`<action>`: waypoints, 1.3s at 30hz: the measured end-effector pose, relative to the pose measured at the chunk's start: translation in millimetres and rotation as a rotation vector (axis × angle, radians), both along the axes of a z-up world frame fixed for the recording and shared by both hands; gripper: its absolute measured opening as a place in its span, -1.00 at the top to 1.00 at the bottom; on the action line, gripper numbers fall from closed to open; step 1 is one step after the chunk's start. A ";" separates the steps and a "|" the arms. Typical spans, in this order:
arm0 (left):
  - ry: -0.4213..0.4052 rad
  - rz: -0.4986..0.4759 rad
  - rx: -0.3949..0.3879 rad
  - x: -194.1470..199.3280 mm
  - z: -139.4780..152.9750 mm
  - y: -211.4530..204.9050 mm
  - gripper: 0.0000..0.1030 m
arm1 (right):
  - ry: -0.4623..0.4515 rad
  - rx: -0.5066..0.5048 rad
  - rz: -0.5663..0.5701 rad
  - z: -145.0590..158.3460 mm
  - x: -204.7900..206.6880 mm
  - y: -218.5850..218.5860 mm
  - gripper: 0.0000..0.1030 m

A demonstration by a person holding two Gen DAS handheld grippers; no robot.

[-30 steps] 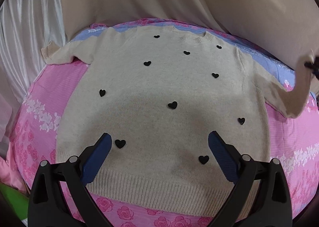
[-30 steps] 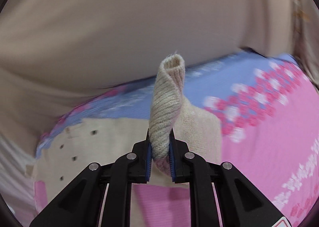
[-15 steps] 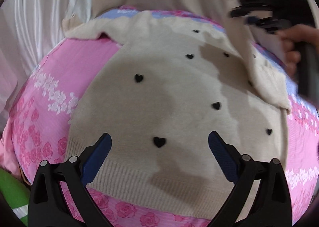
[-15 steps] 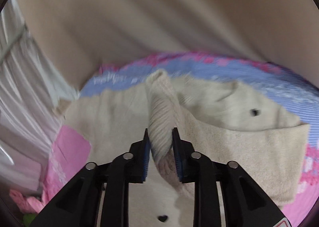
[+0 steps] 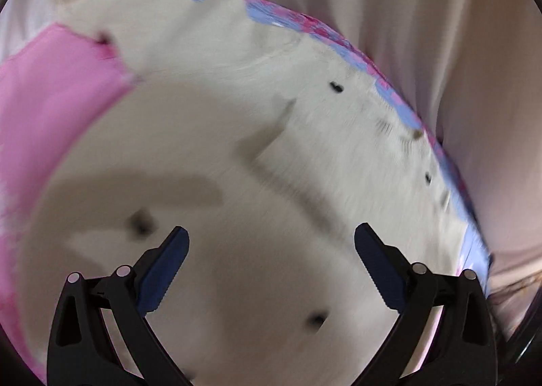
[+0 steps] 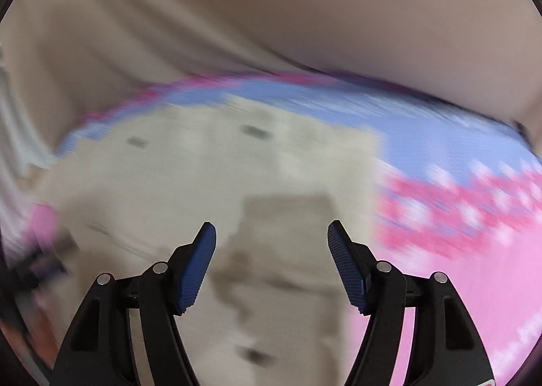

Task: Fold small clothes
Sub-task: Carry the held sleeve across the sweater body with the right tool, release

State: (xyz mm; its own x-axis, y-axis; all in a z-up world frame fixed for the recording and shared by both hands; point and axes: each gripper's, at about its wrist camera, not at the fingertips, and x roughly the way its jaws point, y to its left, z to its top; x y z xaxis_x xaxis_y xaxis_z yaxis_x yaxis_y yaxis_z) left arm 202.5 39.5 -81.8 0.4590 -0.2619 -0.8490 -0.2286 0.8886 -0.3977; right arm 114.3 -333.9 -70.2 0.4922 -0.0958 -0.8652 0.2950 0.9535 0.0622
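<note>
Over the soft cream sweater [image 5: 210, 135], the left hand-held gripper [image 5: 271, 243] hangs with its blue ridged fingers [image 5: 162, 270] wide apart, holding nothing. Right view: the right hand-held gripper [image 6: 271, 240] is spread open and empty over the sweater [image 6: 162, 189] lying on the pink flowery bed cover [image 6: 474, 250].

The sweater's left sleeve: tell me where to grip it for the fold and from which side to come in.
Grip the cuff end of the left sleeve, lying flat and outstretched at the far left, past the pink sheet. Bring the open left gripper in from outside, jaws across the thin edge, probably a layer over the sweater. Blur hides the cuff itself. The right gripper is open and empty.
</note>
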 end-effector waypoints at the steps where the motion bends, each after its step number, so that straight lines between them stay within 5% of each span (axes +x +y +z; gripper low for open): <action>1: 0.003 0.000 -0.030 15.2 -5.9 -5.7 -0.86 | 0.023 0.005 -0.032 -5.4 -12.1 -14.3 -0.29; 2: 0.002 0.001 -0.056 26.9 -11.6 -9.6 -0.81 | 0.042 0.022 -0.063 -10.4 -23.8 -30.2 -0.29; 6: 0.018 -0.042 -0.080 61.3 -25.2 -29.5 0.37 | 0.077 0.090 -0.137 -32.3 -48.1 -58.6 -0.29; 8: -0.043 -0.090 -0.077 71.5 -12.7 -36.8 0.70 | 0.071 0.113 -0.132 -41.7 -46.7 -52.1 -0.29; 11: -0.151 -0.128 -0.069 84.0 17.8 -39.5 0.74 | 0.059 0.117 -0.099 -52.1 -32.2 -39.1 -0.23; 13: -0.213 -0.129 -0.062 90.7 40.1 -37.7 0.74 | 0.060 0.143 -0.089 -58.8 -23.0 -37.5 0.63; 14: -0.238 -0.125 -0.062 93.6 49.5 -34.3 0.74 | 0.069 0.147 -0.109 -61.6 -17.3 -39.3 0.67; 18: -0.280 -0.058 -0.043 94.0 64.1 -3.2 0.74 | -0.016 0.226 -0.161 -48.5 -13.2 -47.2 0.68; 24: -0.054 -0.085 0.126 106.7 -15.1 0.6 0.73 | 0.051 0.164 -0.117 -66.4 -9.3 -39.5 0.67; 30: -0.098 0.002 -0.011 78.8 -9.0 27.0 0.46 | -0.015 0.189 -0.052 -13.9 -13.8 -37.0 0.52; 35: -0.070 -0.013 0.044 73.2 -14.2 29.0 0.36 | -0.143 0.204 0.001 23.5 29.1 -52.8 0.45; 39: -0.039 0.003 0.046 70.1 -23.2 29.6 0.36 | 0.042 0.119 0.002 -31.0 112.7 -65.0 0.64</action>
